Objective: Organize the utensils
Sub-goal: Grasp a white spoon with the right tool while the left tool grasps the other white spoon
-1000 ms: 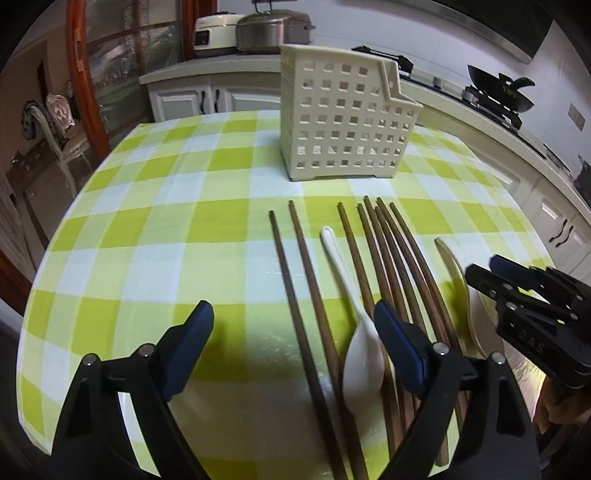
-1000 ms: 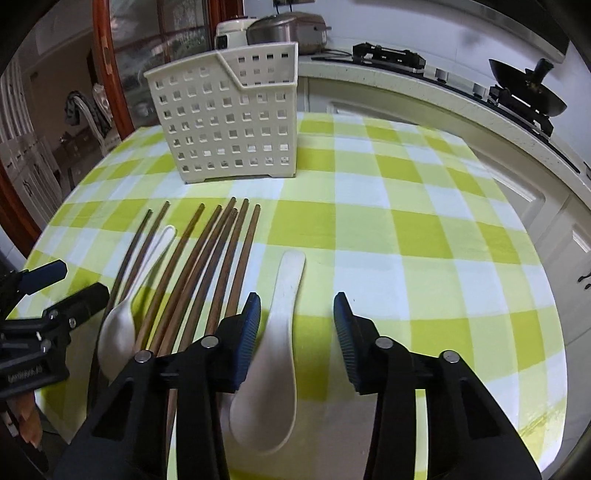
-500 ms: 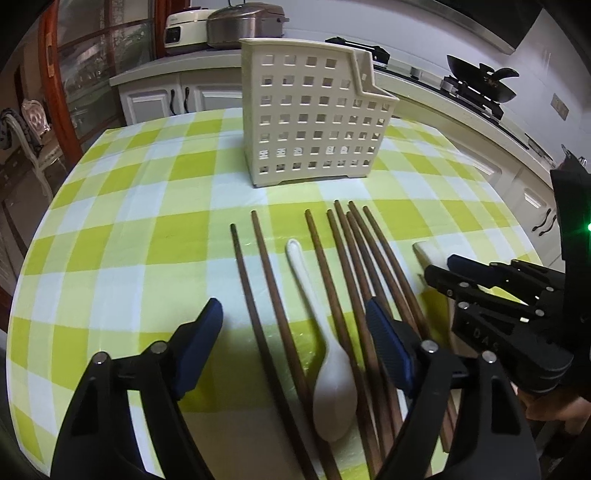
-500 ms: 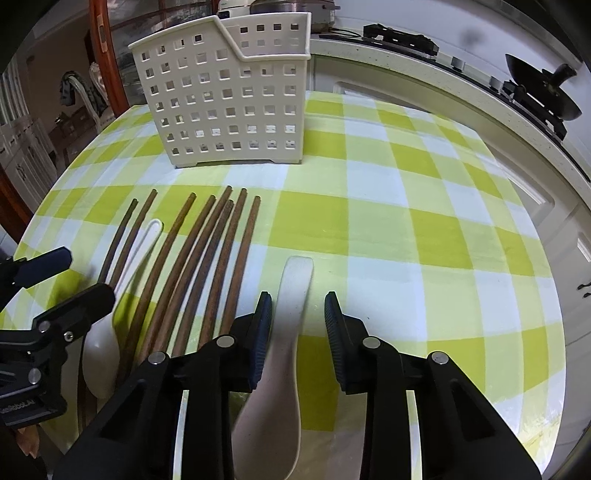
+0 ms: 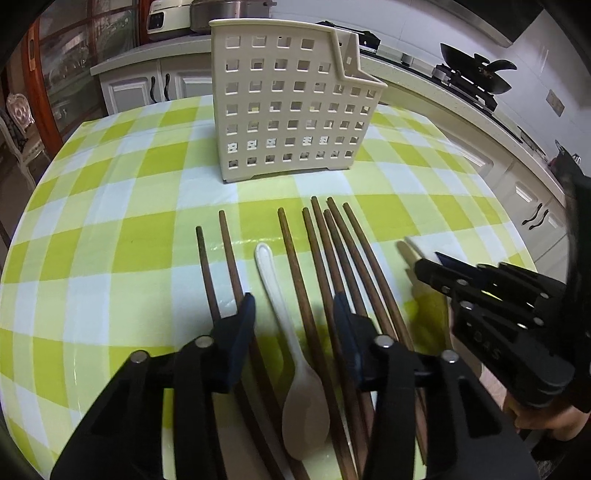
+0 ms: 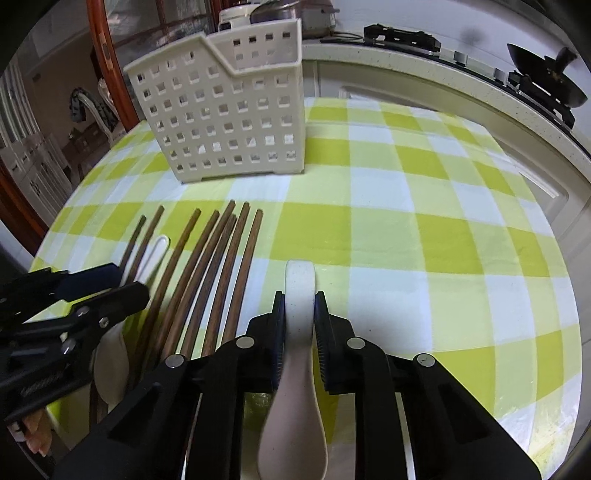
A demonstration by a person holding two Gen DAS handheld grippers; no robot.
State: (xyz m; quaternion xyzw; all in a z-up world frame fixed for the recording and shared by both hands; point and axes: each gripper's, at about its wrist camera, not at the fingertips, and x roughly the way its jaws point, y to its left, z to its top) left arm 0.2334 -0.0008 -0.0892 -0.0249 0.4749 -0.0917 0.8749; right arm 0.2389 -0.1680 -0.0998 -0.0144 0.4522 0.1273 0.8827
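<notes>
A cream perforated utensil basket (image 5: 291, 107) stands on the far side of the checked table; it also shows in the right wrist view (image 6: 225, 107). Several brown chopsticks (image 5: 343, 258) and a white spoon (image 5: 291, 332) lie side by side in front of it. My left gripper (image 5: 293, 314) is open, its jaws either side of that spoon's handle and a chopstick. My right gripper (image 6: 299, 314) is shut on the handle of a second white spoon (image 6: 299, 369), which lies right of the chopsticks (image 6: 221, 266). The right gripper also shows in the left wrist view (image 5: 439, 264).
The round table has a green and white checked cloth (image 6: 424, 229). White cabinets and a counter with a wok (image 5: 476, 74) and cookers (image 5: 221, 11) run behind. The table edge is close on the left (image 5: 22, 332) and right (image 6: 569, 295).
My right gripper's jaws have closed onto the second spoon's handle. My left gripper has moved right and forward, and its jaws have narrowed around the first spoon.
</notes>
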